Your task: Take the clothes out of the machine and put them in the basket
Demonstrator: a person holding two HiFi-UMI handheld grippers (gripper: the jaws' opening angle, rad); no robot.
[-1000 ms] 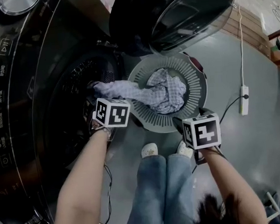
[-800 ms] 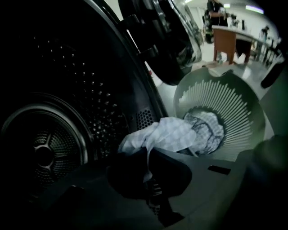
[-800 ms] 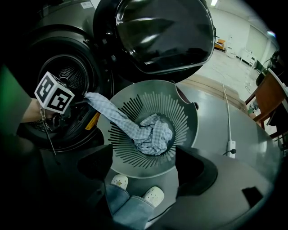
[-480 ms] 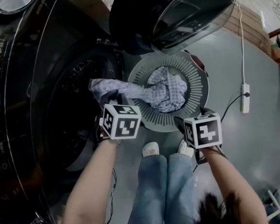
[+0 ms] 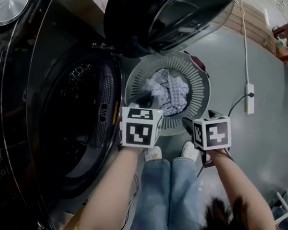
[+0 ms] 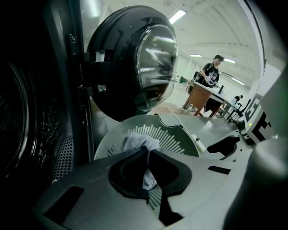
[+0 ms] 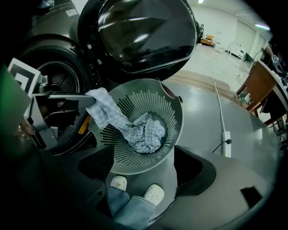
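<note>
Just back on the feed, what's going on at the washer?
A person is moving laundry from the open washing machine into the slotted basket on the floor beside it. The left gripper is shut on one end of a checked cloth, held over the basket's rim; the rest lies in the basket. The right gripper hangs open and empty above the basket's near edge. The drum is too dark to show whether clothes remain.

Grey floor (image 5: 265,142) — basket (image 5: 200,93), power strip (image 5: 250,98).
</note>
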